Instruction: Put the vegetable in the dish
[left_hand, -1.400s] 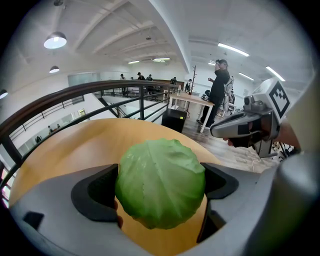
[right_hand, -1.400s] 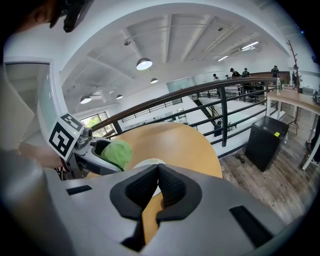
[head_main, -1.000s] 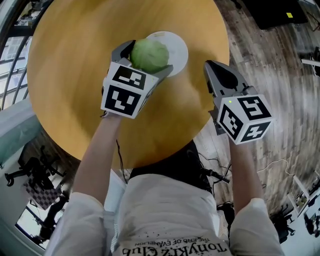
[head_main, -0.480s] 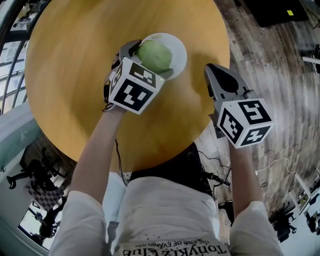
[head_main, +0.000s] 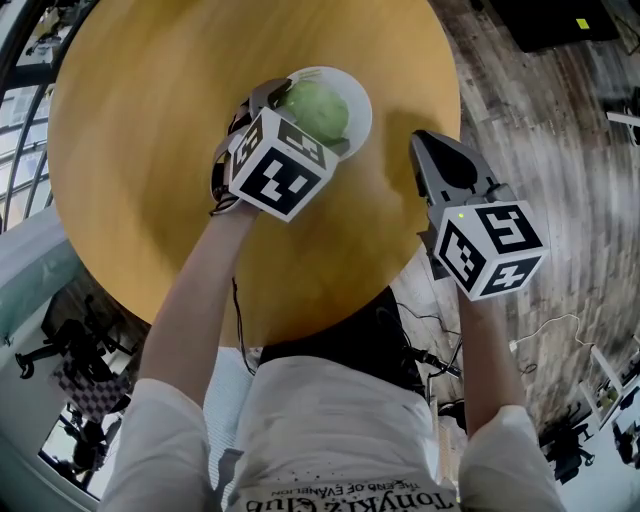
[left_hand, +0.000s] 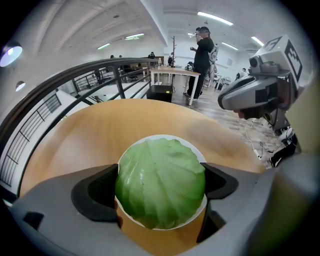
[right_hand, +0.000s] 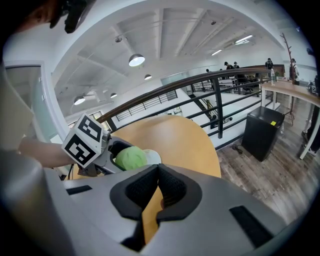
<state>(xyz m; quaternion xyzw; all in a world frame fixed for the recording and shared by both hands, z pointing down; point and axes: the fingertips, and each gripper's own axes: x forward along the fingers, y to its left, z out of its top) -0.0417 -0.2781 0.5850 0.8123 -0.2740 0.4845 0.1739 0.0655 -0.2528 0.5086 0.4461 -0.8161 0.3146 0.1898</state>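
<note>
A round green cabbage (head_main: 318, 108) is clamped between the jaws of my left gripper (head_main: 300, 120), directly over the white dish (head_main: 358, 100) on the round wooden table (head_main: 150, 150). In the left gripper view the cabbage (left_hand: 160, 182) fills the gap between the jaws, and the dish rim (left_hand: 162, 136) shows as a thin white ring around it. I cannot tell whether the cabbage touches the dish. My right gripper (head_main: 432, 150) hovers over the table's right edge, shut and empty. From the right gripper (right_hand: 157, 172) view, the cabbage (right_hand: 131, 157) and dish (right_hand: 151, 157) lie ahead to the left.
The table's edge runs just under my right gripper, with plank floor (head_main: 540, 120) beyond it. A dark railing (right_hand: 220, 95) curves behind the table, and a black cabinet (right_hand: 262, 132) stands on the floor to the right. People stand by a far desk (left_hand: 172, 72).
My left gripper has carried the cabbage forward, from the dish's near-left rim to over its middle. The right gripper has hardly moved.
</note>
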